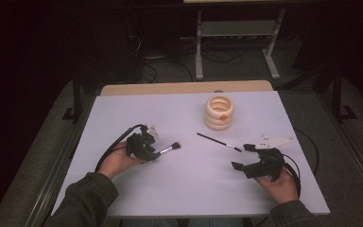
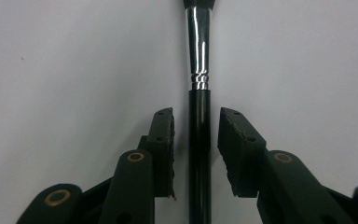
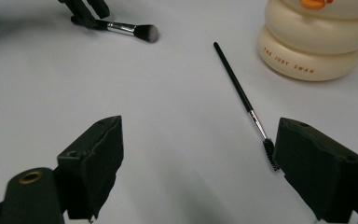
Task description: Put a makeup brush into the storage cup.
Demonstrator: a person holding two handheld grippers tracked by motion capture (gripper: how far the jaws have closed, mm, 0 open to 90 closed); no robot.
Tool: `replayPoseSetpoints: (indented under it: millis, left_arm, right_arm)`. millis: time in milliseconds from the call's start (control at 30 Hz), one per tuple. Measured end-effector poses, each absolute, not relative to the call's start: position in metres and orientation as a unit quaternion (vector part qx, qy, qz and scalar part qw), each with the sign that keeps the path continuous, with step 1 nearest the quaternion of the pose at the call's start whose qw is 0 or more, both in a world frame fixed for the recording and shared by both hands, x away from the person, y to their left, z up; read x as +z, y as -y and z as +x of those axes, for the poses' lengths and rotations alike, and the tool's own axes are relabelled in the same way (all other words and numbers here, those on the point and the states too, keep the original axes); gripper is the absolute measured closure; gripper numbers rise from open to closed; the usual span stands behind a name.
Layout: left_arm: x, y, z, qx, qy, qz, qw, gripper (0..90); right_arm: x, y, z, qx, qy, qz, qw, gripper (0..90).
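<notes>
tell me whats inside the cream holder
From above, the holder looks hollow, its opening dim and nothing sticking out. The bottom is too dark to tell. Both brushes lie outside it on the table.

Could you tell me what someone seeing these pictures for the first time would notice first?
Probably the cream ringed holder standing toward the far side of the white table, bright against the dark room. Next, the left gripper, its jaws straddling the black handle of a makeup brush with narrow gaps either side. The right gripper is wide open just short of a thin spoolie brush lying in front of the holder.
</notes>
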State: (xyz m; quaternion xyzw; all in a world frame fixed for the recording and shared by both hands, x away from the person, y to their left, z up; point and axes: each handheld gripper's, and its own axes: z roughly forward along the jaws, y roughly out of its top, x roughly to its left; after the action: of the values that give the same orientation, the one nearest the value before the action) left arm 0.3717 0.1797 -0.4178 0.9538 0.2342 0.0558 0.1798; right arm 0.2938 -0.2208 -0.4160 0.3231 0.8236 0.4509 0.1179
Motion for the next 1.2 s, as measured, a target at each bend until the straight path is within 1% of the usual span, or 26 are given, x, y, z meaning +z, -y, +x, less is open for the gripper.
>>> replayPoseSetpoints:
  millis: [67, 233, 433, 567, 700, 767, 867, 1200]
  left_arm:
    - [-0.419, -0.179, 0.373, 0.053, -0.231, 0.956, 0.174, 68.6]
    - [-0.419, -0.176, 0.374, 0.043, -0.232, 0.957, 0.168, 77.5]
    - [-0.417, -0.172, 0.376, 0.037, -0.239, 0.959, 0.149, 79.2]
    - [-0.417, -0.171, 0.377, 0.035, -0.242, 0.959, 0.147, 79.8]
    - [-0.416, -0.172, 0.377, 0.032, -0.244, 0.958, 0.147, 80.0]
    - [-0.416, -0.174, 0.377, 0.022, -0.249, 0.956, 0.154, 80.0]
    - [-0.413, -0.176, 0.377, 0.026, -0.250, 0.954, 0.161, 80.0]
    - [-0.391, -0.184, 0.366, 0.035, -0.250, 0.942, 0.222, 80.0]
  right_arm:
    - [-0.416, 0.221, 0.294, 0.453, -0.822, 0.325, 0.118, 15.1]
    - [-0.415, 0.222, 0.293, 0.452, -0.822, 0.325, 0.119, 15.0]
    - [-0.415, 0.221, 0.293, 0.451, -0.822, 0.328, 0.115, 15.0]
    - [-0.416, 0.220, 0.295, 0.447, -0.825, 0.325, 0.115, 15.0]
    - [-0.418, 0.217, 0.296, 0.442, -0.829, 0.326, 0.104, 15.0]
    - [-0.417, 0.216, 0.296, 0.443, -0.829, 0.326, 0.101, 15.0]
    - [-0.416, 0.214, 0.296, 0.444, -0.829, 0.325, 0.097, 15.0]
    - [-0.402, 0.205, 0.297, 0.445, -0.831, 0.323, 0.084, 15.0]
